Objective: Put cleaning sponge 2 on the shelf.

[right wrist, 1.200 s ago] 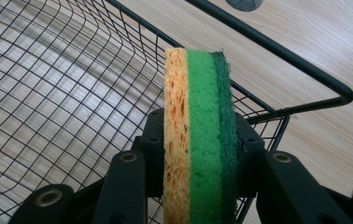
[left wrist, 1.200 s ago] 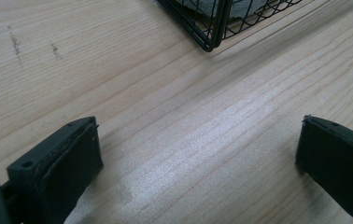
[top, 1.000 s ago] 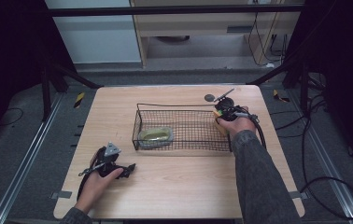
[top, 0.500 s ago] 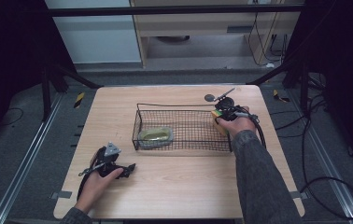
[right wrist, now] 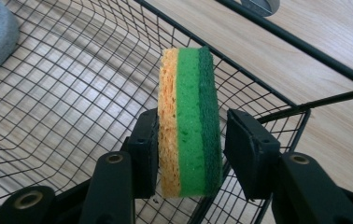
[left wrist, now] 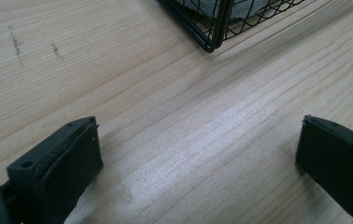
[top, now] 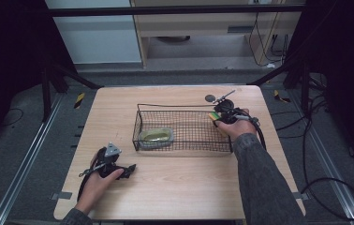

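Note:
My right gripper [top: 216, 117] hangs over the right end of a black wire basket [top: 184, 105], shut on a sponge [top: 211, 116]. In the right gripper view the sponge [right wrist: 188, 121] stands on edge between the jaws, with orange, light green and dark green layers, just inside the basket's corner rim [right wrist: 333, 60]. A grey dish [top: 155, 137] holding something yellow-green lies in the basket's left end. My left gripper [top: 129, 170] rests on the table near the front left, open, with bare wood between its pads [left wrist: 198, 158]. A basket corner [left wrist: 212, 28] lies ahead of it.
A small dark round disc [top: 210, 98] lies on the table behind the basket's right end, also visible at the top of the right gripper view as a grey disc [right wrist: 258, 5]. The wooden table [top: 184, 187] has bare room in front of the basket.
My right gripper has shifted slightly left and nearer with the sponge, from the basket's far right corner to over its inside. The left gripper has not moved.

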### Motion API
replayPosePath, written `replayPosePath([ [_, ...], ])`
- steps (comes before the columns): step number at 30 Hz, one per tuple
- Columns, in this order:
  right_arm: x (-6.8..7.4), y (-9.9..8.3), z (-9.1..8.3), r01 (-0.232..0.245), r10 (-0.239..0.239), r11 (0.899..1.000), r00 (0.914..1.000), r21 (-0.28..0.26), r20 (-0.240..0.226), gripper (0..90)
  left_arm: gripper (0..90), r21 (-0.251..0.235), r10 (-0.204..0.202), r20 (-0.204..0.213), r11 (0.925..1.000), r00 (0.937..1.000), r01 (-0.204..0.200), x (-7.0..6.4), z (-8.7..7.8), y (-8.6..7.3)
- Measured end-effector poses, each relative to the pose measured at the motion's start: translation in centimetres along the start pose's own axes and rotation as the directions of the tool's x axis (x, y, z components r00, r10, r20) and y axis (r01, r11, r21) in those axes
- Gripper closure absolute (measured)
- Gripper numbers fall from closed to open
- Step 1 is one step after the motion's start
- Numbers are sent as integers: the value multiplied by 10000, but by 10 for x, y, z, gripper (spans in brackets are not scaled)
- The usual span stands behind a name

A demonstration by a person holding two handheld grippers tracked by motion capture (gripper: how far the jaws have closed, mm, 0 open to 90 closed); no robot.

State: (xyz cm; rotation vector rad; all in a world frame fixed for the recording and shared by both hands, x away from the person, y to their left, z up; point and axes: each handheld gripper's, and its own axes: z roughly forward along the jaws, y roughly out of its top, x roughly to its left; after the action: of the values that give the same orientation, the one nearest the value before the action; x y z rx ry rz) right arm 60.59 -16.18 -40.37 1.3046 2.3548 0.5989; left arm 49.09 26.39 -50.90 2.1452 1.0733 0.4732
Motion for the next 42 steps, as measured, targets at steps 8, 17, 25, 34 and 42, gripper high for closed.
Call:
replayPosePath([
  [8,9,-4,0,12,-10,10000,9997,60,-226,528,0,21,9,0,10000,10000,-9,0,0,0],
  [17,12,-9,0,-174,174,9998,9992,9,-351,474,0,16,6,3,10000,10000,-6,0,0,0],
  [25,17,-11,-6,-189,185,9998,9986,-83,-491,389,0,16,10,1,10000,10000,-10,0,0,0],
  [34,16,-14,-19,-334,305,9967,9987,-743,-401,269,0,18,-13,2,10000,10000,13,0,0,0],
  [42,6,-29,-42,-1006,1028,9768,9947,-1888,17,122,0,40,14,0,10000,10000,-14,0,0,0],
])
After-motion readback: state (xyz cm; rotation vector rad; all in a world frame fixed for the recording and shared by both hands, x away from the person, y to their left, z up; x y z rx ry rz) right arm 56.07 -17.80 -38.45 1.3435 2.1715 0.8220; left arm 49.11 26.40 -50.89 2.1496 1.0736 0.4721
